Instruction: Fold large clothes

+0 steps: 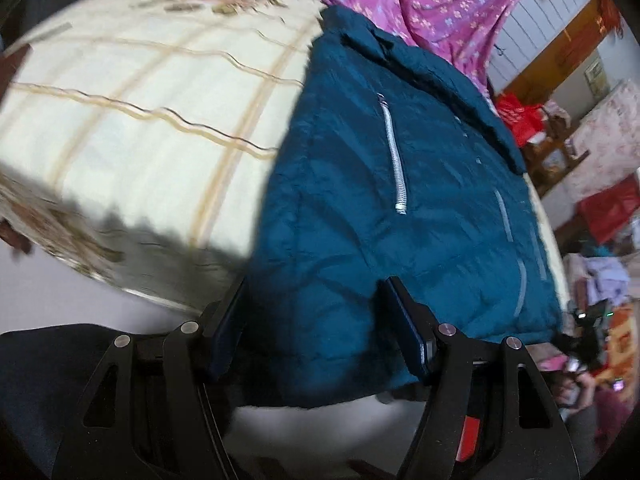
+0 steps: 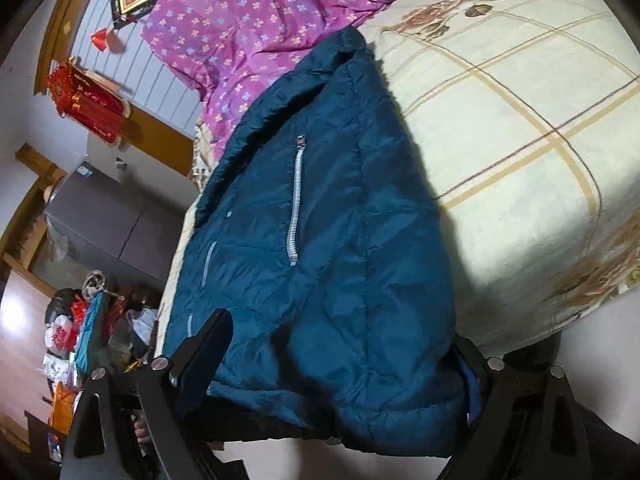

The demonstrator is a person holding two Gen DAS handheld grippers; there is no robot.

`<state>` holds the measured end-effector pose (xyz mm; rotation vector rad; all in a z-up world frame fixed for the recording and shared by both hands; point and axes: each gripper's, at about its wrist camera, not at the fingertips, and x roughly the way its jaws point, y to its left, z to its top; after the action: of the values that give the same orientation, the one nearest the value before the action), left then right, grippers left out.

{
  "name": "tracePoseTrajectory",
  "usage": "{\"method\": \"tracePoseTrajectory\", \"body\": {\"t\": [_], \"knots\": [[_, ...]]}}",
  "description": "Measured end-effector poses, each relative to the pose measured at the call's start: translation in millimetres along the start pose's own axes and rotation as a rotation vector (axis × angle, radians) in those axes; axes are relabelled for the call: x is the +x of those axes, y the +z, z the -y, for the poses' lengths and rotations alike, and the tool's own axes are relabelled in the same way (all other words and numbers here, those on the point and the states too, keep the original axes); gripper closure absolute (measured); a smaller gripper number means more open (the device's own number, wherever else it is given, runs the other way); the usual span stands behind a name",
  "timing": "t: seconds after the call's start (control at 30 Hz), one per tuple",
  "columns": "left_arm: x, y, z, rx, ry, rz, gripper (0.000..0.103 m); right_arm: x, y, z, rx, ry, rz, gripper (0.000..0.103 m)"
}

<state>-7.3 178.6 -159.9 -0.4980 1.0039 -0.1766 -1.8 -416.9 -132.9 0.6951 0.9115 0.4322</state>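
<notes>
Left gripper (image 1: 316, 320): fingers (image 1: 408, 328) spread, straddling the near hem of the teal jacket (image 1: 360, 208). Fabric sat between them, pads not pressing on it, so released. Right gripper (image 2: 340, 364): fingers (image 2: 204, 356) spread wide around the same hem end of the jacket (image 2: 320, 240), one finger left of the fabric, the other mostly hidden behind the puffed edge at right. It looked like no clamp there either, though that hidden pad made it hard to be sure.

Jacket lay flat on the bed (image 1: 140, 128), lengthwise away from both cameras, hem hanging slightly over the near edge, collar at the far end. A silver zipper (image 1: 394, 160) ran down a chest pocket, with fainter grey strips lower on the panel. In the right wrist view the jacket threw a dark shadow onto the cream checked bedspread (image 2: 520, 140) beside it.

Beyond the collar: a purple floral quilt (image 2: 248, 20), bunched up and touching the jacket's far end. Past the bed edge: a grey cabinet (image 2: 104, 224), bags and clutter on the floor (image 2: 80, 320), and red hanging ornaments (image 2: 88, 100) on the wall. The left wrist view was motion-blurred.
</notes>
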Motion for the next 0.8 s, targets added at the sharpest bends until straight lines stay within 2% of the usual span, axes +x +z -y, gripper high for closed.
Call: {"method": "tracePoseTrajectory", "body": {"t": [0.07,0.2,0.27,0.37,0.43,0.6,0.7,0.8], "knots": [[6.4,4.7,-0.9,-0.021,-0.057,-0.037,0.036,0.0,-0.5,-3.6,-0.013,0.005,-0.005,0.013],[17.0,9.5,-5.7,-0.067,-0.114,-0.107,0.036,-4.0,-2.9,-9.1,-0.034,0.036,-0.01,0.016],[10.1,9.2,2.6,-0.034,-0.172,-0.101,0.036,-9.0,-4.1,-11.7,-0.041,0.067,0.004,0.016],[-7.3,8.9,21.5,0.064,-0.213,-0.057,0.038,-11.4,-3.0,-13.2,-0.042,0.102,0.018,0.016],[-11.1,11.2,33.0,0.128,-0.211,-0.035,0.038,-11.6,-2.2,-12.2,-0.032,0.114,0.026,0.016],[6.2,20.0,36.7,0.132,-0.151,-0.054,0.038,-15.1,-0.4,-14.7,-0.035,0.179,0.061,0.016],[9.7,26.2,34.6,0.126,-0.148,-0.043,0.039,-12.7,1.5,-13.9,-0.05,0.149,0.092,0.016],[12.6,31.8,33.7,0.122,-0.154,-0.047,0.039,-1.0,6.1,-7.5,-0.038,0.089,0.085,0.016]]}}
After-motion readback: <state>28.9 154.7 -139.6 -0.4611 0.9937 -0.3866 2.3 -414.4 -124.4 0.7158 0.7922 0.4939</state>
